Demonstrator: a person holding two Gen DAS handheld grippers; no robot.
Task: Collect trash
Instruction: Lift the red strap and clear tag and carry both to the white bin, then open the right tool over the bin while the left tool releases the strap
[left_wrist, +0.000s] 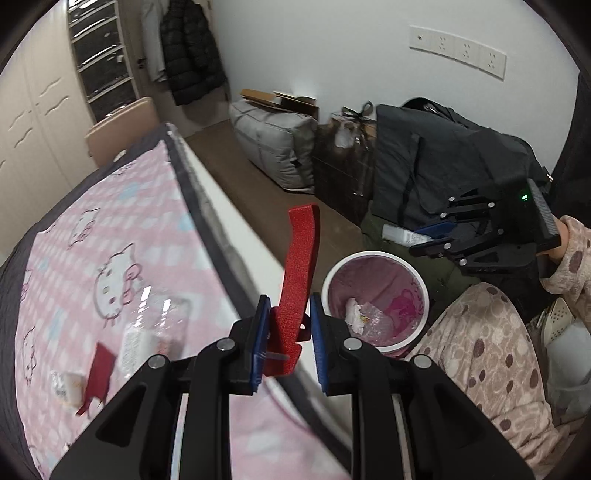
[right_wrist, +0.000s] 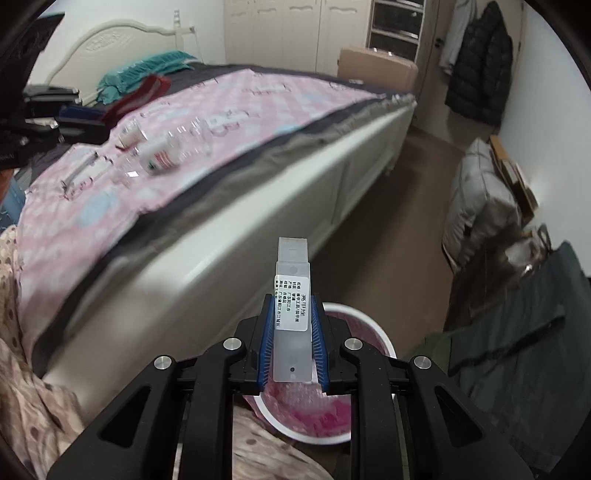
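L tongs (left_wrist: 288, 332): closed on a red foam strip (left_wrist: 300, 266), gripped near its lower end; the rest sticks up and away past the blue pads (left_wrist: 261, 332). R tongs (right_wrist: 291, 332): clamped on a flat clear plastic sleeve (right_wrist: 291, 295) w/ a white printed label, its top end poking out beyond the tips.

Just past the L tips, slightly to the right: white bin (left_wrist: 413, 336) w/ pink liner, crumpled paper and wrappers already inside. In the right wrist view the same bin sits directly under the R tongs, rim partly hidden by the jaws. Person's knee in spotted pyjamas (left_wrist: 487, 332) touches the bin on the right side of the L tongs.

Left of both tongs: bed w/ pink cat-print cover (left_wrist: 92, 229). On it, still uncollected: clear plastic bottle (right_wrist: 173, 144), small white carton (left_wrist: 66, 384), dark red scrap (left_wrist: 96, 373).

Further out, beyond the bin: dark bags (left_wrist: 436, 155), grey quilted bag (left_wrist: 277, 144), cardboard (left_wrist: 277, 98) vs the wall. Farthest: black coat (left_wrist: 190, 51) hanging by the wardrobe (left_wrist: 33, 110).
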